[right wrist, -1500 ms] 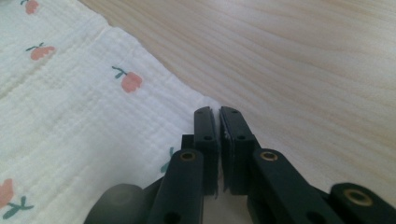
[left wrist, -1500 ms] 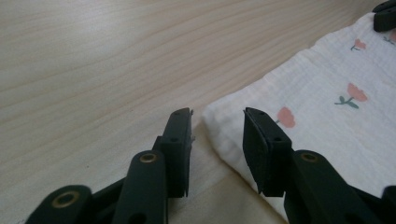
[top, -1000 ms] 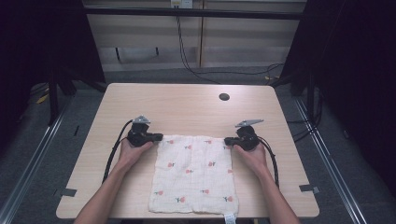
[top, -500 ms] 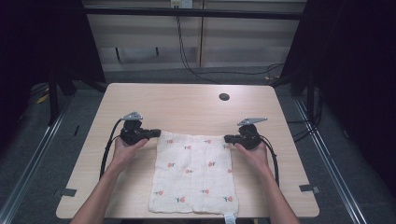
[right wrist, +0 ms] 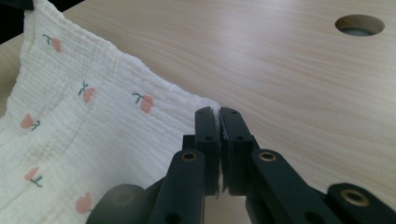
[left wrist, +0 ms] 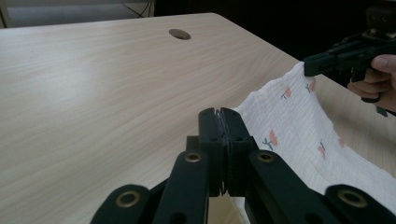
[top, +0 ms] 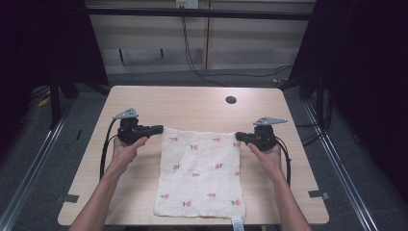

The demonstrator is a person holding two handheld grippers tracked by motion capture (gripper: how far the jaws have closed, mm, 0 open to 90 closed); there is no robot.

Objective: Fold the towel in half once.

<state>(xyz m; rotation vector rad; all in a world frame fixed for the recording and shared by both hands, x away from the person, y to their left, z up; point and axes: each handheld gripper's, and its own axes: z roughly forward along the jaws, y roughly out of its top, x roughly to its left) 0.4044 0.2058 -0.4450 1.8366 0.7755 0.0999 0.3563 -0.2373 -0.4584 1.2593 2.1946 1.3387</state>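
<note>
Two forearms come in from the near edge of the bench [top: 144, 101]. Between them lies a white cloth [top: 202, 178] printed with small red flowers, its near hem at the bench's front edge with a tag hanging over. Its far edge is lifted and stretched taut. The left tongs [top: 160, 129] are clamped shut on the cloth's far left corner, and the right tongs [top: 238, 136] are clamped shut on the far right corner. Beyond them, a round hole [top: 231, 100] sits in the bare wood.
</note>
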